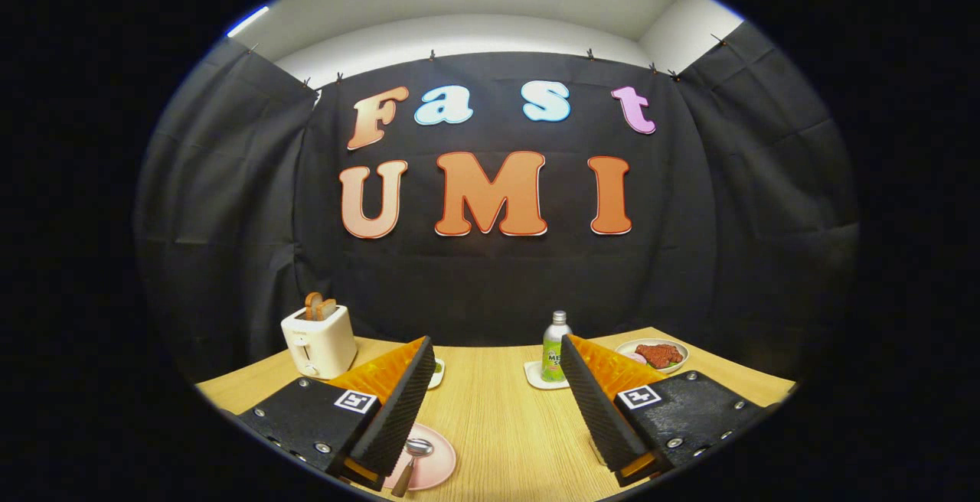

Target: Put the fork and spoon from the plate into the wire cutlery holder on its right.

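My gripper (496, 364) is open, its two fingers spread wide above the wooden table (498, 418) with nothing between them. A pink plate (433, 459) lies on the table under the left finger, partly hidden by it. On the plate rests a spoon (412, 457) with a metal bowl and a wooden handle, its bowl just beside the left finger's inner face. The rest of the plate is hidden behind that finger.
A cream toaster (318, 341) with toast stands at the back left. A green-labelled bottle (554, 349) sits on a white coaster beyond the right finger. A bowl of red food (657, 355) is at the back right. A small dish edge (437, 372) peeks past the left finger.
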`<state>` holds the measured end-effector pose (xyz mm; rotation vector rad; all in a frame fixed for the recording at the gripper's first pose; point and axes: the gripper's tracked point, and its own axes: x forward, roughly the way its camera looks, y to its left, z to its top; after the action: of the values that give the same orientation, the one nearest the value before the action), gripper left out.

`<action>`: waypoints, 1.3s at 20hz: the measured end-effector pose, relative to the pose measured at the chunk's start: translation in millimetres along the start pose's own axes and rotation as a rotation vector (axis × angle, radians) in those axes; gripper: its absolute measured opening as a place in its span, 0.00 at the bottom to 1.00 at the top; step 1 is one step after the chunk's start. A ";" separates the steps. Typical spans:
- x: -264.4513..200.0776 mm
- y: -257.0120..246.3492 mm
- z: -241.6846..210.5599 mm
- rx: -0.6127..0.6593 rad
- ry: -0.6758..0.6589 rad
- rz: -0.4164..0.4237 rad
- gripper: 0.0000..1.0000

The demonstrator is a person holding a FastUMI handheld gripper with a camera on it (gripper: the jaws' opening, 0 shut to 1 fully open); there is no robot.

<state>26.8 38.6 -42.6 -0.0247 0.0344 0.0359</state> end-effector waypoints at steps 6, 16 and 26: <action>-23.0 41.6 -51.0 0.032 0.098 0.085 0.98; -28.3 88.3 -132.1 -0.058 0.279 0.177 0.89; -32.9 110.2 -205.1 -0.163 0.512 0.197 0.67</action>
<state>-17.1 142.3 -249.0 -0.1933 0.5462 0.2288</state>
